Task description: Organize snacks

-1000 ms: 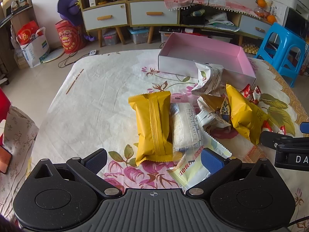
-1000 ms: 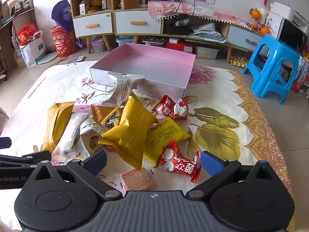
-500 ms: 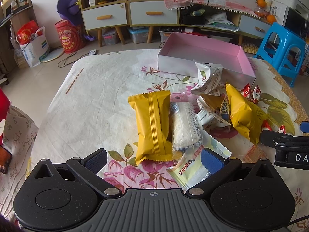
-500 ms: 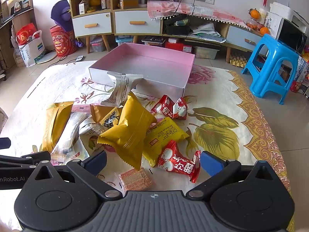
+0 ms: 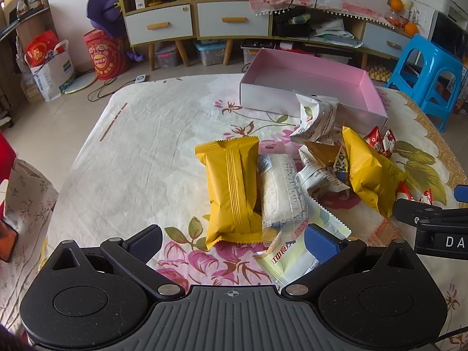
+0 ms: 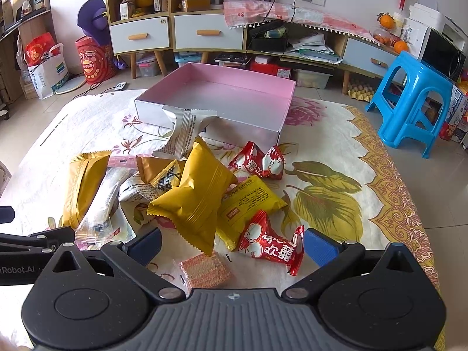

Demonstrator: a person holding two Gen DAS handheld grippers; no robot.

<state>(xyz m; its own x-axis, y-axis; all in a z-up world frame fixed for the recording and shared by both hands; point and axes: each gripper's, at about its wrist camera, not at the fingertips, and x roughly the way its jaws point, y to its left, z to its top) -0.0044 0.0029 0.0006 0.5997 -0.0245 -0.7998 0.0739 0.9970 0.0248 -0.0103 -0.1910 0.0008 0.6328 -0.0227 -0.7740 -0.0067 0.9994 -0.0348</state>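
Over the last second almost nothing has changed. Both claws hover at the near edge of the snack pile as they did before, and no packet has shifted, so the sorting has not started: the pink box [image 6: 234, 93] is empty.

The left claw [image 5: 232, 241] is spread wide and holds nothing; its fingers straddle the near end of a long yellow packet [image 5: 232, 187], which lies well short of the box and to its left. The right claw [image 6: 232, 244] is equally spread and empty, with a red sweet [image 6: 270, 244] lying between its fingers.

Counted from the right wrist view, all on the floral-clothed counter [image 6: 336, 152] in front of the box:
- three plain yellow packets, the puffed one [image 6: 196, 199] in the middle;
- one printed yellow packet [image 6: 251, 201];
- red sweets: the near one, and a pair [image 6: 259, 162] just beside the box's near corner;
- two silvery printed packets, one [image 6: 182, 133] leaning against the box wall;
- one clear rice-cake packet [image 5: 279, 188];
- one orange wafer [image 6: 206, 269].

Further packets may lie hidden beneath.
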